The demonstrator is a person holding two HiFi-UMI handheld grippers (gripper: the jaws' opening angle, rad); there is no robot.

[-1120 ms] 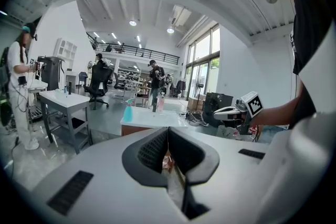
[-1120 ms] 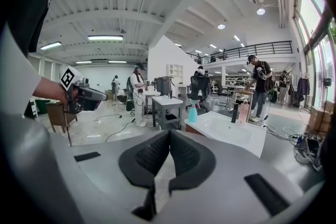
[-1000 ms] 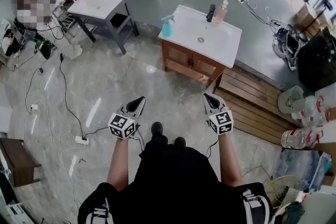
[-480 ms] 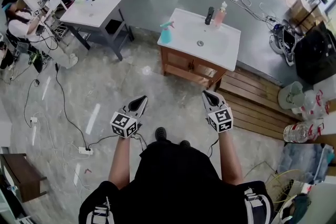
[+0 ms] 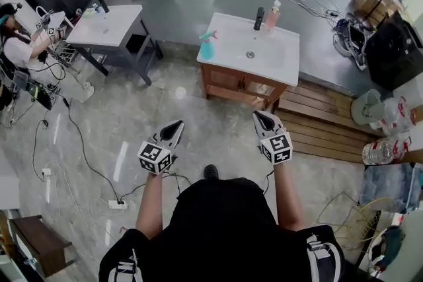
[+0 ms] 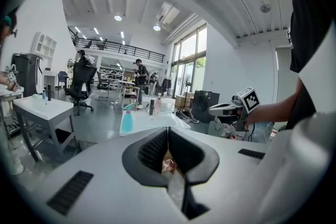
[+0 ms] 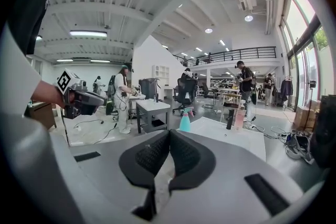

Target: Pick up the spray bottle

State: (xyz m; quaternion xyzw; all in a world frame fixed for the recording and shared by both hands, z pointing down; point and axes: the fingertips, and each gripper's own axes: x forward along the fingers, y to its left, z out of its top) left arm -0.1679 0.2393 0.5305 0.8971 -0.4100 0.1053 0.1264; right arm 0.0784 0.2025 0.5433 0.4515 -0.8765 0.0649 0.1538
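The spray bottle [image 5: 207, 47] is teal with a pink trigger. It stands upright on the left corner of a white sink vanity [image 5: 284, 59] across the floor. It also shows far ahead in the left gripper view as the teal bottle [image 6: 127, 122] and in the right gripper view as the same bottle [image 7: 185, 120]. My left gripper [image 5: 177, 125] and right gripper [image 5: 259, 117] are held out in front of the body, well short of the vanity. Both are shut and hold nothing. The left jaws [image 6: 167, 131] and the right jaws [image 7: 169, 134] meet in a closed line.
A black faucet [image 5: 259, 18] and a pink bottle [image 5: 271, 15] stand at the vanity's back. A white table [image 5: 106, 23] is at the left, a wooden pallet [image 5: 330, 132] at the right. Cables and a power strip [image 5: 117, 204] lie on the floor. A seated person [image 5: 20, 43] is at far left.
The person has walked forward over the floor toward the vanity; the cables and power strip have slid down the picture. Both grippers stay shut and keep their place before the body.
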